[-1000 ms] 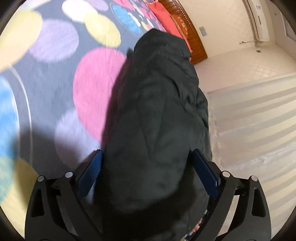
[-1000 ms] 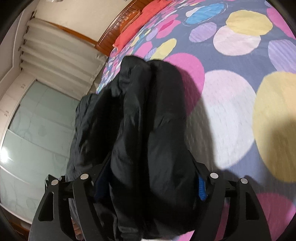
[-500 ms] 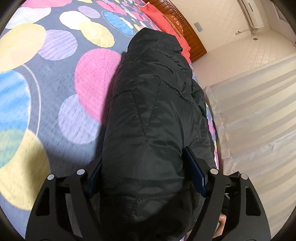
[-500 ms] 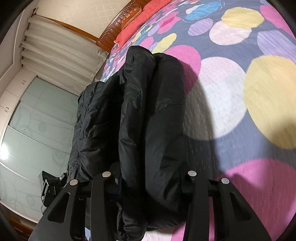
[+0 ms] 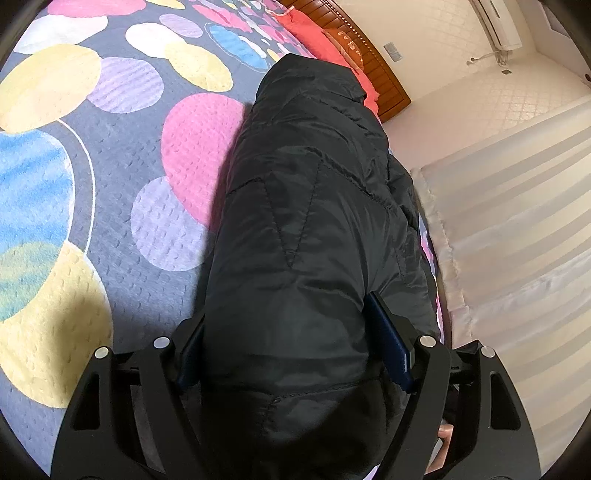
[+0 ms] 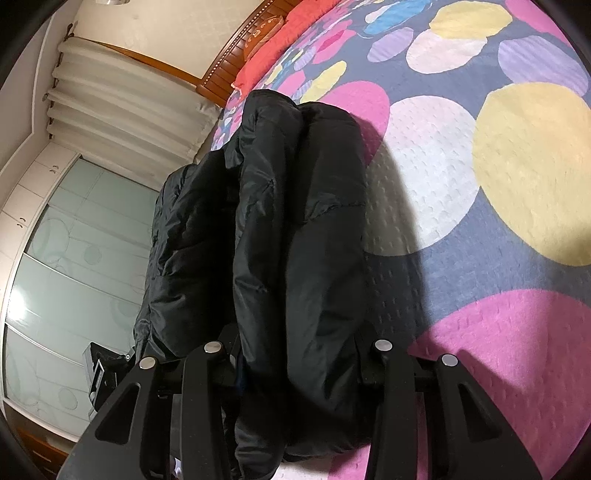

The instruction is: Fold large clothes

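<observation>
Left wrist view: my left gripper (image 5: 295,354) is clamped on the near end of the black padded jacket (image 5: 306,206). The blue fingers (image 5: 388,347) press into the bulky fold from both sides; the left pad is mostly buried in fabric. The jacket lies folded lengthwise on the bed (image 5: 110,177), running from my fingers toward the far red pillow (image 5: 314,29) and wooden headboard (image 5: 380,74). Bedspread is grey with coloured circles. Pale curtain (image 5: 517,229) at right; part of a hand (image 5: 445,435) shows low right.

Right wrist view: my right gripper (image 6: 299,350) is closed on the same jacket (image 6: 295,229), squeezing several stacked folds; the pads themselves are hidden in the fabric. The jacket sits along the left edge of the bed (image 6: 480,184), its far end pointing at the headboard (image 6: 236,55). The other gripper (image 6: 107,369) is visible low left. Glass-fronted wardrobe (image 6: 74,258) beyond.
</observation>
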Available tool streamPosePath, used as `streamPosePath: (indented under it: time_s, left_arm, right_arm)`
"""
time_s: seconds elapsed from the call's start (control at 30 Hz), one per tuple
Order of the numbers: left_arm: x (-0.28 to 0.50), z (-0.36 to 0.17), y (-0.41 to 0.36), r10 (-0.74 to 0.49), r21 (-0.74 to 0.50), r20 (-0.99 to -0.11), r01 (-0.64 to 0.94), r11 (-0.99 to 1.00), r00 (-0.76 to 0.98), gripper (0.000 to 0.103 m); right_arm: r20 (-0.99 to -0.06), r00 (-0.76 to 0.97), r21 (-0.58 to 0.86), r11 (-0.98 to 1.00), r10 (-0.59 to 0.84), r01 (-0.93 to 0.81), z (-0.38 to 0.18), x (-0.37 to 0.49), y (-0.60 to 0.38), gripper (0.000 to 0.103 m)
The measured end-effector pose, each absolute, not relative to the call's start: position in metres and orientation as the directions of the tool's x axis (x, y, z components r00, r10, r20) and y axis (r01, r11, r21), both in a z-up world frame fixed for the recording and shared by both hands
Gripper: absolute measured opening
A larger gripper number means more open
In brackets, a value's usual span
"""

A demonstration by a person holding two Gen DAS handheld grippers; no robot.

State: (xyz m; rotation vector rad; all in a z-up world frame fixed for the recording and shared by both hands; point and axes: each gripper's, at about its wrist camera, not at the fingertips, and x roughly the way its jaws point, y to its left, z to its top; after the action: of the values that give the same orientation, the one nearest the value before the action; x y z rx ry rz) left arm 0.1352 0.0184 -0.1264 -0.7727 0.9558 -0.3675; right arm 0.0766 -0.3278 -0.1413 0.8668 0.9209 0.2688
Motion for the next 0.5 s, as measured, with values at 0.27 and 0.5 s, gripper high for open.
streamPosePath:
  time_s: [0.27,0.5]
  left_arm:
    - [0.1372,-0.129,0.0208,-0.599,-0.732,-0.587,-0.041,0.68,0.544,0.079]
    - [0.1362,-0.128,0.0271,-0.6,-0.729,-0.588,-0.035,0.683,0.541,0.085]
  right_arm:
    - [-0.579,0.605,0.758,0.635,0.547,0.15,-0.1433,0.0748,-0.3293,0.043]
    - [-0.58,0.61,0.758,0.631,0.539,0.163,-0.1418,0.074,-0.3301,0.054]
